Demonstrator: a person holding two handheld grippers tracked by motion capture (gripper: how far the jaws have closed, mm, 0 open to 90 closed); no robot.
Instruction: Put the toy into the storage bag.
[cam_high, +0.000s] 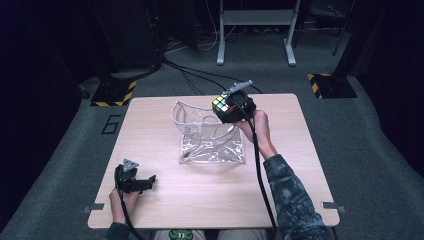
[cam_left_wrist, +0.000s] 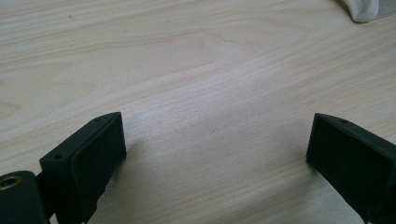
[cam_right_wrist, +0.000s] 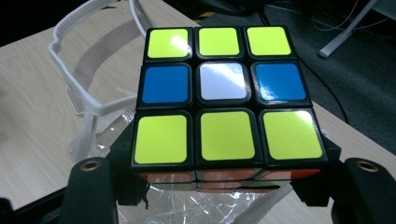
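So the right gripper (cam_high: 226, 107) has the puzzle cube (cam_right_wrist: 223, 95) clamped between its jaws, held up in the air right over the open mouth of the clear plastic pouch (cam_high: 212, 145) in the middle of the table (cam_high: 280, 190). The left gripper (cam_high: 145, 183) sits low at the near left corner, jaws spread wide with nothing in them.
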